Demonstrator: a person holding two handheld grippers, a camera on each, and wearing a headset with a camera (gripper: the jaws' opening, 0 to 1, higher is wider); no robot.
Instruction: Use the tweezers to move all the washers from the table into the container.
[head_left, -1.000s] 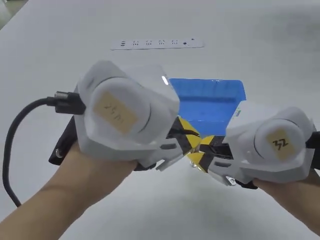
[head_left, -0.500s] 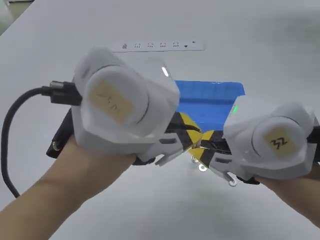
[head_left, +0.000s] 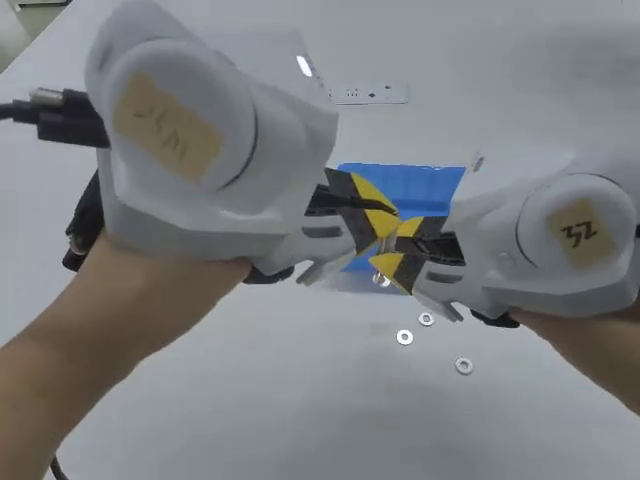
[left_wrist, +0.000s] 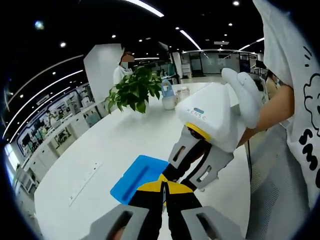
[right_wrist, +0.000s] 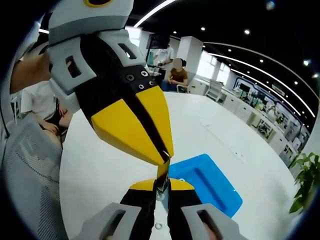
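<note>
The white table (head_left: 300, 400) runs across the whole head view. The left gripper (head_left: 383, 225) is the bulkiest thing above it. It is raised off the surface and comes in from 9 o'clock, with a black cable (head_left: 50, 110) trailing from its rear. The right gripper (head_left: 392, 262) comes in from 3 o'clock. The yellow-and-black tips of the two meet nose to nose in mid-air over the middle of the table.

In the left gripper view that gripper's jaws are pressed together with only a dark slit between them, and I cannot tell whether anything is pinched there. In the right gripper view its jaws are likewise closed up. A thin pale sliver (right_wrist: 162, 175) stands in the slit and reaches up to the other gripper's tip, but it is too fine for me to say what it is.

The blue container (head_left: 410, 190) lies flat on the table at 12 o'clock from the meeting tips and is partly hidden behind them. A white power strip (head_left: 368, 93) lies further out, also at 12 o'clock.

Three washers (head_left: 404, 338) lie loose on the table at 5 o'clock from the tips. They are outside the container, near one another but not touching.
</note>
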